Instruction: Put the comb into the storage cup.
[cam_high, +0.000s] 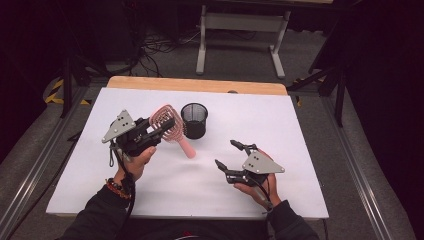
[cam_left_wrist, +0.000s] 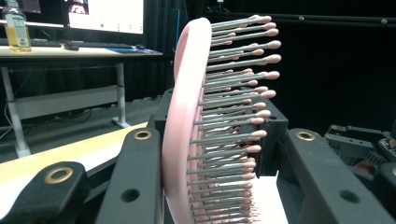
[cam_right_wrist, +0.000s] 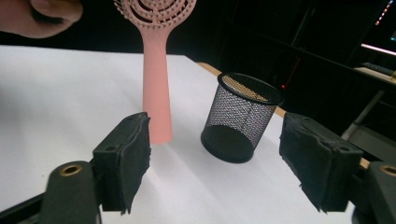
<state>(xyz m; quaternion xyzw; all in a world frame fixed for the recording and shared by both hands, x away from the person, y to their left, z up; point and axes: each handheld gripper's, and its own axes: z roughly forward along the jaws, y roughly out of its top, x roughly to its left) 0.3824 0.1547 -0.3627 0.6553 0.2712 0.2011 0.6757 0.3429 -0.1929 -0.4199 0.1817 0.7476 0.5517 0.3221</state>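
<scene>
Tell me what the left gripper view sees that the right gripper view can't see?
The left gripper view shows the pink hairbrush's bristles from the side, its head between that gripper's jaws, plus a desk with a screen and a bottle. The right gripper view shows the brush's handle hanging down with its end close to the table, the whole black mesh cup, and its own open jaws. Both show the pink brush and the white table.
</scene>
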